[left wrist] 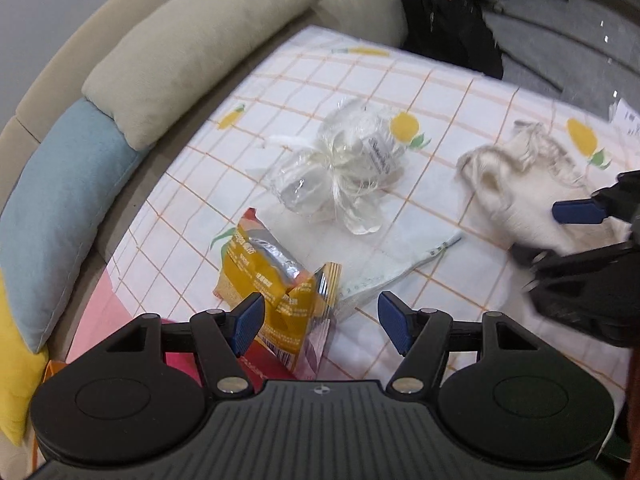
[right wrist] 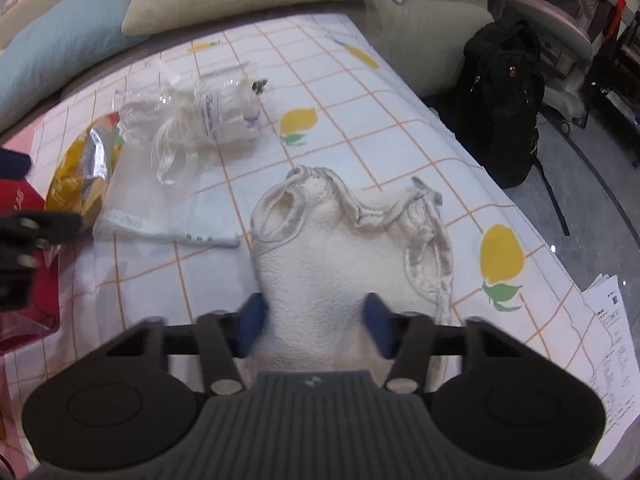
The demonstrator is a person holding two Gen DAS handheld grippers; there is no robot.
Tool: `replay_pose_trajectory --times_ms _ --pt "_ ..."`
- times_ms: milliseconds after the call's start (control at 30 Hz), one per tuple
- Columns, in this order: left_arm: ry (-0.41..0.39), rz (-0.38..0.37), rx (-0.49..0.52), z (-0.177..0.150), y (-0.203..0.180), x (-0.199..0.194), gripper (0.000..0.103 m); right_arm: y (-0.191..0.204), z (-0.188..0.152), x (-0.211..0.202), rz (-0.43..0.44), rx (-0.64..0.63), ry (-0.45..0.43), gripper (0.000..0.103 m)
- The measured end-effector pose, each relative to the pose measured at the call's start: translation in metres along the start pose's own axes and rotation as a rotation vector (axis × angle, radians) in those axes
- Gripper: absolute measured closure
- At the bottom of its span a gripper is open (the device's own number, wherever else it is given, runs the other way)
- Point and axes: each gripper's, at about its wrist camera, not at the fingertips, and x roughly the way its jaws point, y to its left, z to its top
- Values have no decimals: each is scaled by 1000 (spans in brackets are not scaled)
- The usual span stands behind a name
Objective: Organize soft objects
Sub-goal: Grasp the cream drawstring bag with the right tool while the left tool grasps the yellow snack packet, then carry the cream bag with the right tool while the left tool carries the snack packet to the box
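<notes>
A white fleece vest (right wrist: 340, 248) lies on the checked lemon-print sheet (right wrist: 360, 120). My right gripper (right wrist: 314, 324) has its blue pads on either side of the vest's lower part, jaws wide, and the fabric fills the gap. The vest (left wrist: 520, 192) and the right gripper (left wrist: 560, 236) also show in the left wrist view. My left gripper (left wrist: 322, 320) is open and empty just above a torn yellow snack bag (left wrist: 276, 280). A clear plastic bag holding something white (left wrist: 348, 164) lies mid-sheet.
A flat clear packet with green print (right wrist: 168, 228) lies beside the vest. Beige (left wrist: 192, 44), blue (left wrist: 60, 208) and yellow (left wrist: 12, 360) cushions line the sofa back. A red and pink bag (right wrist: 24, 272) sits at the left. A black backpack (right wrist: 500, 92) stands on the floor; papers (right wrist: 612, 336) lie at the right edge.
</notes>
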Motion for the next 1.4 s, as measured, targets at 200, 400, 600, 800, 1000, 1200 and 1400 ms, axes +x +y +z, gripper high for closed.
replay_pose_trajectory --times_ms 200,400,600,800,1000,1200,1400 --pt "100 68 22 10 -1 26 25 -14 1 1 68 91 -13 94" --pt "141 78 -7 15 2 42 27 -16 2 1 102 114 -18 95" --pt "138 82 -30 15 5 41 57 -16 1 1 129 116 -13 95" --pt "40 46 -91 10 15 21 73 -18 1 -2 144 129 -29 95" --pt "-92 -24 -156 1 16 -24 74 -23 0 -13 169 148 -69 95" --pt "-218 -127 -263 -19 13 -76 74 -28 -5 -32 198 171 -129 95" --pt "-272 -201 -368 -59 3 -105 74 -27 -16 -55 240 160 -144 95"
